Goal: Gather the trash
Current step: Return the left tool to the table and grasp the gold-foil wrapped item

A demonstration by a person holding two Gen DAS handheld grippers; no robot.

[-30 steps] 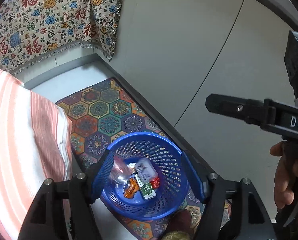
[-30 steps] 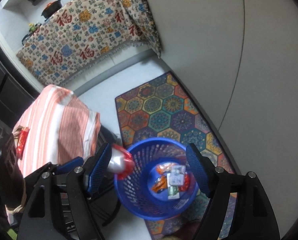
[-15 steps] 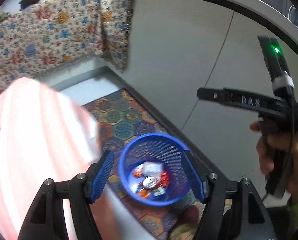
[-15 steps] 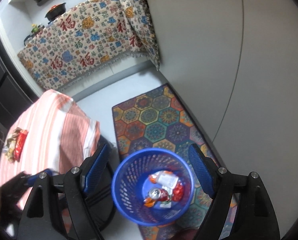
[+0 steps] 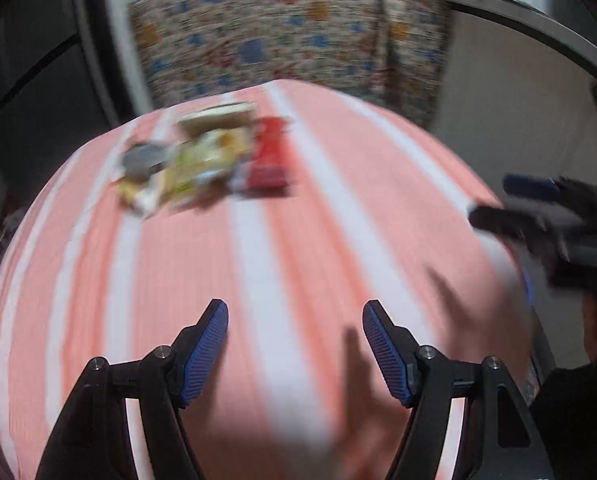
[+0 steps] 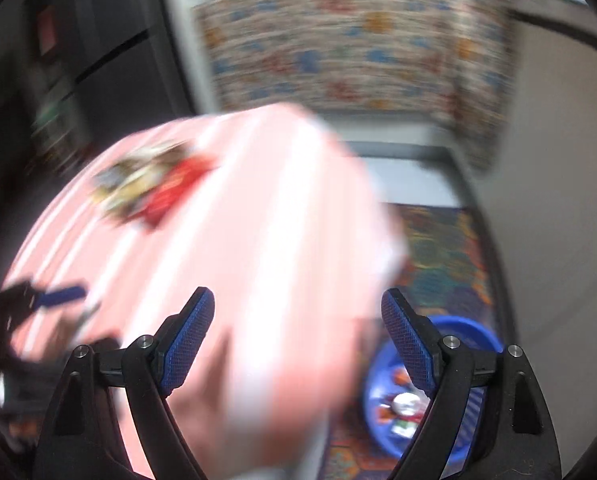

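A blurred pile of wrappers lies on the pink-and-white striped table: a red packet, a yellow-green packet and a grey piece. The pile also shows in the right wrist view. My left gripper is open and empty above the table's near part. My right gripper is open and empty over the table's right edge; it appears in the left wrist view. The blue basket holds several pieces of trash on the floor at lower right.
A patterned cloth hangs over the counter behind the table. A hexagon-patterned rug lies under the basket. Dark cabinets stand at the left. A pale wall runs along the right.
Both grippers have swung up and left from over the basket to the striped table. The wrapper pile has come into view. Both views are motion-blurred.
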